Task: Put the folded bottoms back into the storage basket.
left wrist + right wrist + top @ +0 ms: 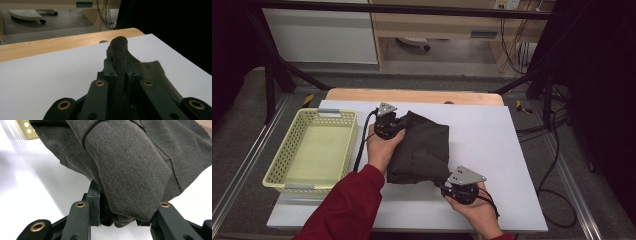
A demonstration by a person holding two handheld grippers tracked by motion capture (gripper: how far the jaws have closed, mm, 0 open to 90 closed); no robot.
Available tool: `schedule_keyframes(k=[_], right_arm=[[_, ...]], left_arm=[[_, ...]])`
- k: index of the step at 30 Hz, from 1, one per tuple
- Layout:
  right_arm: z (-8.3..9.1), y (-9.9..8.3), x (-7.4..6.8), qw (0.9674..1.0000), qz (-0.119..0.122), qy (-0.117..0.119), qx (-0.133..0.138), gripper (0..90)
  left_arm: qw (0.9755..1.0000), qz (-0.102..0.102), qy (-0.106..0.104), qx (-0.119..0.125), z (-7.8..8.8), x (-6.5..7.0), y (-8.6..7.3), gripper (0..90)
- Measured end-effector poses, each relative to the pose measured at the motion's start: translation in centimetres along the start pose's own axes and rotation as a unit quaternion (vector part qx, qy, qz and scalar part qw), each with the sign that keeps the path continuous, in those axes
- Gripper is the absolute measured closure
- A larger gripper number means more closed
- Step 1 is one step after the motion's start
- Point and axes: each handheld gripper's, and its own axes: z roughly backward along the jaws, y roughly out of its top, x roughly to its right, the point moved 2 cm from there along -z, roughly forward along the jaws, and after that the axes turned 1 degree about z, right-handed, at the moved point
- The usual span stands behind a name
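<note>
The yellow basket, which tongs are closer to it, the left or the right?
Left. The left tongs grip the dark cloth just beside the yellow basket; the right tongs hold the cloth's near corner, farther away.

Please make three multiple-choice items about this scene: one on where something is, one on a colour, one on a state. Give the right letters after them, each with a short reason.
1. Where is the basket?
A. At the table's left side
B. On the cloth
C. On the floor at the right

2. What colour is the folded cloth?
A. White
B. Dark grey
C. Red

3. What is the left gripper doing?
A. Standing open above the basket
B. Lying unused on the table
C. Shut on the cloth

Answers: 1 A, the high view shows it left of the cloth. 2 B, it looks dark grey beside the white table. 3 C, the left gripper view shows fabric pinched between its jaws.
</note>
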Motion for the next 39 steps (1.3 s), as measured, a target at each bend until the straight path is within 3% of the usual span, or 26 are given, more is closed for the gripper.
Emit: schedule_keyframes(k=[13, 27, 31, 39], right_arm=[[0.4, 0.9, -0.7, 0.9999, 0.001, -0.003, 0.014, 63.9], [0.5, 2.0, -0.8, 0.9999, 0.006, 0.000, 0.010, 63.9], [0.3, 2.7, -0.7, 0.9999, 0.011, -0.001, 0.009, 63.9], [-0.2, 4.3, -0.5, 0.9998, 0.011, 0.009, 0.016, 63.9]], left_arm=[[0.9999, -0.008, -0.007, 0.004, 1.2, 0.3, 1.3, 82.9], [0.9998, -0.006, -0.015, 0.014, 2.1, 0.1, 2.3, 82.9], [0.9996, 0.001, -0.013, 0.024, 2.5, -0.4, 2.6, 83.0], [0.9995, -0.005, -0.001, 0.031, 3.5, -0.9, 4.1, 83.0]])
